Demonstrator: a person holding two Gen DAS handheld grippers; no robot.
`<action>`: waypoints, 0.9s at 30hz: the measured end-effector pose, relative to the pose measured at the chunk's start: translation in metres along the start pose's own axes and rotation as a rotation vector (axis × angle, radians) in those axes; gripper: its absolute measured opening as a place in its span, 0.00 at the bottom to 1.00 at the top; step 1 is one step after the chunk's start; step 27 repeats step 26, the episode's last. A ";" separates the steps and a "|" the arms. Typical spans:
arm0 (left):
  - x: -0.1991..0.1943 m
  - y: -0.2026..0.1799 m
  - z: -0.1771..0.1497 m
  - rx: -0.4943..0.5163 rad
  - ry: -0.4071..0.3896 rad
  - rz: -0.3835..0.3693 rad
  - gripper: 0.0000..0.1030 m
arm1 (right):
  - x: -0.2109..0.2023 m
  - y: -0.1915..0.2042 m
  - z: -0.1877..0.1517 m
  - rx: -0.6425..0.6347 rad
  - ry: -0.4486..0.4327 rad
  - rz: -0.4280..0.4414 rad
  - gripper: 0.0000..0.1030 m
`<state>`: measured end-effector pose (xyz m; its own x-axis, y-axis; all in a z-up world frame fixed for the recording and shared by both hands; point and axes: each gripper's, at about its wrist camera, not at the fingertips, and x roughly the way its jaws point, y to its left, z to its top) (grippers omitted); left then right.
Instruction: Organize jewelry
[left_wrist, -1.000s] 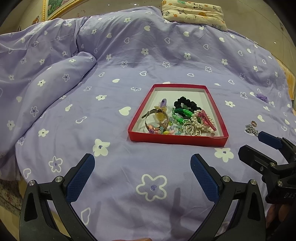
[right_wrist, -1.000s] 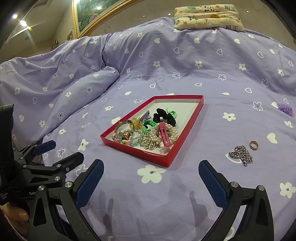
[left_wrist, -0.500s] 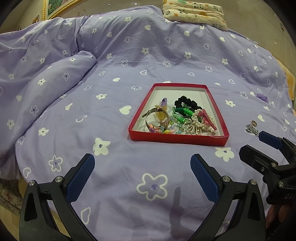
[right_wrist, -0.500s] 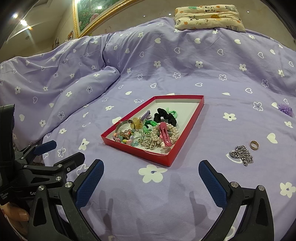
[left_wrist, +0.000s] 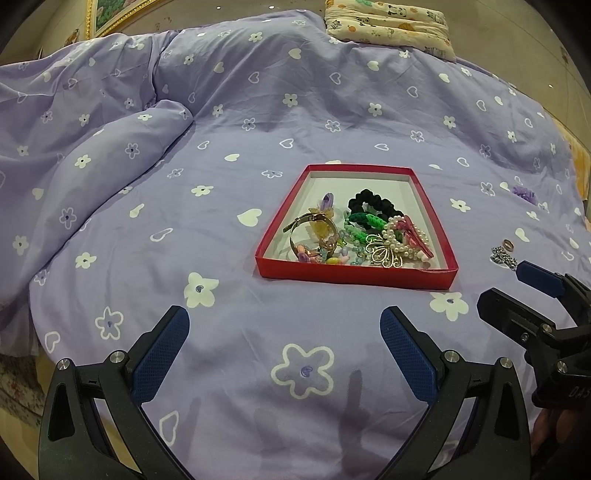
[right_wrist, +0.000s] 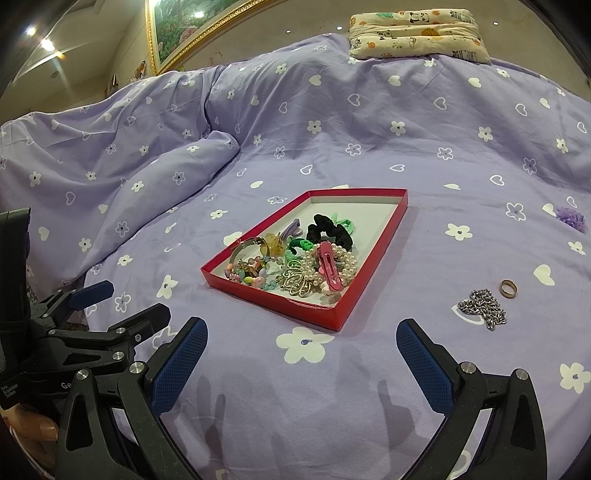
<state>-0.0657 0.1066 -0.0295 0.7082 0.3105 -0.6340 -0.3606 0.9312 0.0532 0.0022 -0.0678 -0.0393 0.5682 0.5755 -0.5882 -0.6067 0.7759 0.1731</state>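
A shallow red box (left_wrist: 354, 274) (right_wrist: 384, 236) lies on the purple bedspread, holding hair ties, a pearl piece, a pink clip, a bangle and beads. To its right on the cover lie a silver chain (right_wrist: 482, 308) (left_wrist: 503, 257), a small ring (right_wrist: 508, 288) (left_wrist: 508, 244) and, farther back, a purple scrunchie (right_wrist: 571, 218) (left_wrist: 524, 194). My left gripper (left_wrist: 284, 345) hovers open in front of the box, nothing between its fingers. My right gripper (right_wrist: 302, 354) is also open and empty, near the box's front corner, left of the chain.
A bunched fold of duvet (left_wrist: 110, 155) rises at the left. A patterned pillow (right_wrist: 417, 33) lies at the head of the bed. The bed's front edge drops off at the lower left (left_wrist: 14, 373). A framed picture (right_wrist: 192, 33) hangs on the wall.
Both grippers have crept slightly forward and stay open. Nothing on the bed has moved.
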 end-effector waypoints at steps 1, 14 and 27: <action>0.000 0.000 0.000 0.001 0.001 0.001 1.00 | 0.000 0.000 0.000 0.000 0.000 0.001 1.00; 0.001 -0.002 0.001 0.001 0.003 0.000 1.00 | 0.001 0.000 -0.001 -0.001 0.003 0.002 1.00; 0.002 -0.003 0.001 0.000 0.007 -0.006 1.00 | 0.003 0.000 -0.004 -0.002 0.011 0.003 1.00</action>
